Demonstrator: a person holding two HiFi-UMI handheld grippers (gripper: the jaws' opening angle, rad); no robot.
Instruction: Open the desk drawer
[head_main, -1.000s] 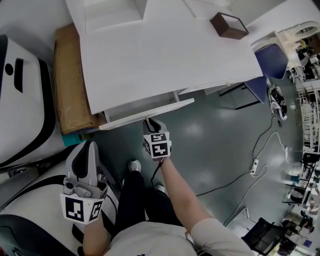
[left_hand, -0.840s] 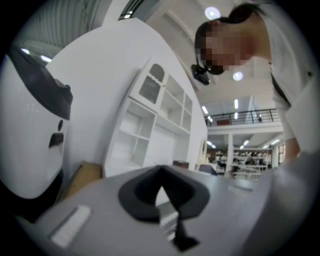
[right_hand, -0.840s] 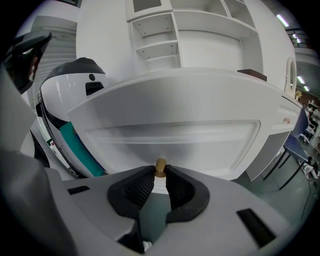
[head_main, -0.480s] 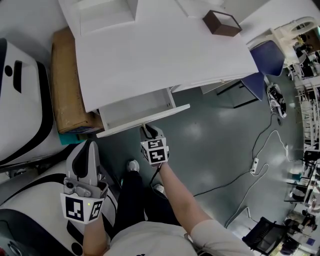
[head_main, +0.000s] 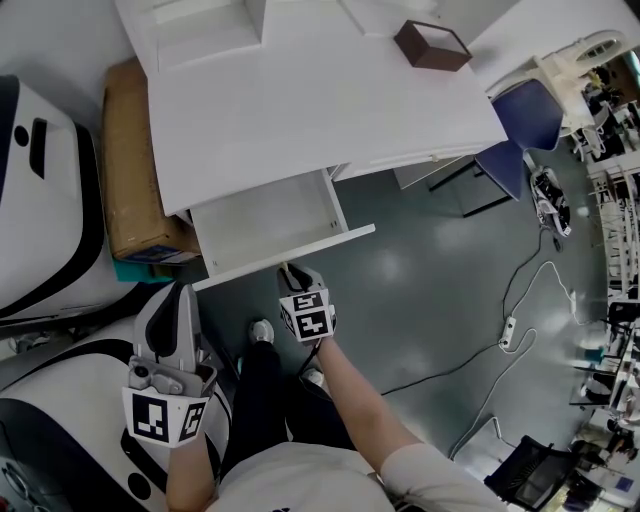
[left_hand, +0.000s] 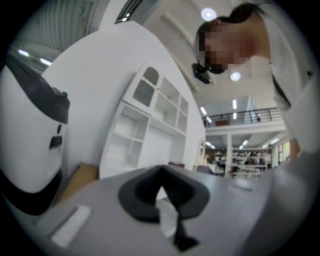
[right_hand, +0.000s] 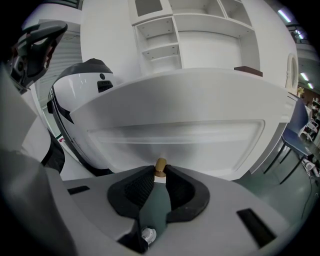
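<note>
- Left gripper (head_main: 182, 292): hanging low at the left, beside a white machine housing (head_main: 50, 200); jaws resting together, gripping nothing.
- Drawer (head_main: 262, 222): standing open, projecting from under the white desk (head_main: 320, 110) towards the person.
- Right gripper (head_main: 291, 270): jaws clamping the brass knob (right_hand: 160, 166) on the drawer's front panel.
- Brown box (head_main: 430, 45): sitting on the desktop, far right.

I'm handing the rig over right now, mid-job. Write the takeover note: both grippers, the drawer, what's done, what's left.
Right gripper: shut on the brass knob of the drawer front.
Left gripper: shut, empty, held to the drawer's left.
Drawer: partly out from under the white desk; inside looks bare.
Done: knob gripped, drawer partly open.
Left: probably pull further, then release the knob.
</note>
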